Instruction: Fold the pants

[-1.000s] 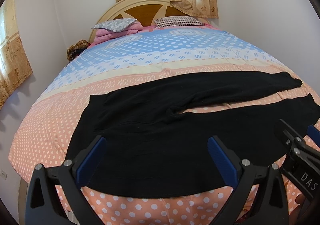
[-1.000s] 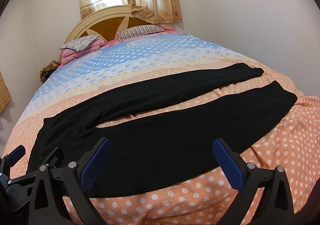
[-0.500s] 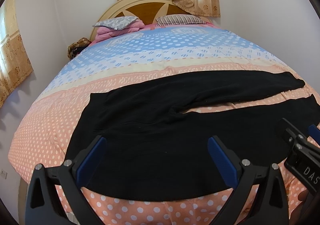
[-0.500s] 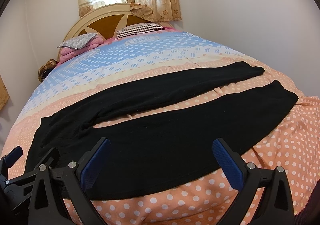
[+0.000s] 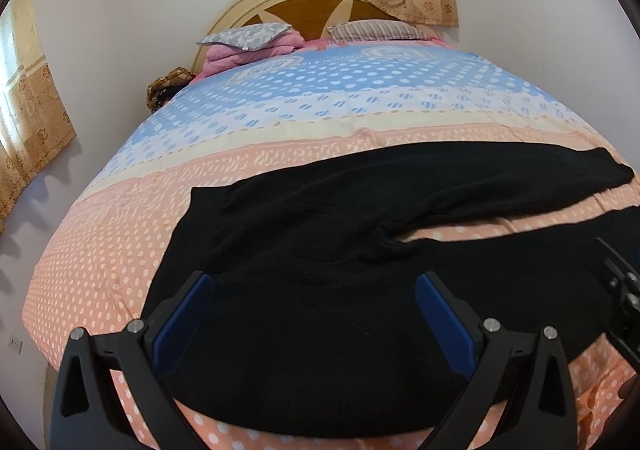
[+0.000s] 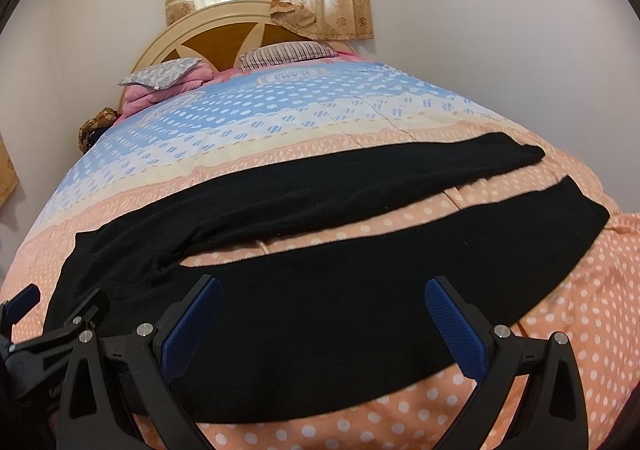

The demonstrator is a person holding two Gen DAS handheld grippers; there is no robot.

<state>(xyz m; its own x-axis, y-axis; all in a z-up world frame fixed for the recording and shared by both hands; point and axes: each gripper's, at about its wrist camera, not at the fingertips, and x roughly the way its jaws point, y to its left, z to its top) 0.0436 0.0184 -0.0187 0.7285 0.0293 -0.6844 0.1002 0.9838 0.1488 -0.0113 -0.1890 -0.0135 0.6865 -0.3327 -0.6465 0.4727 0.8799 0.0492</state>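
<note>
Two grippers, both mine, held low and level over the near edge of the bed, pointing toward the headboard. Left gripper (image 5: 312, 314): black frame, blue ribbed pads (image 5: 182, 324), fingers spread wide, clamping nothing. Right gripper (image 6: 320, 320): same make, blue pads (image 6: 452, 324) likewise wide apart, gripping nothing; its black frame also shows at the right edge of the left wrist view.

One pair of long black knit pants (image 6: 320, 250), laid flat across the polka-dot peach, cream and blue bedspread (image 6: 280, 122). Waist to the left, legs running right, split in a narrow V with peach cloth showing between. Waist and seat lie directly ahead of the left gripper; the near leg lies directly ahead of the right gripper. Whether either touches the fabric, I cannot tell.

Two pillows, one grey floral (image 5: 248, 36) and one striped (image 5: 372, 29), against the arched cream-and-brown headboard (image 5: 304, 4).
</note>
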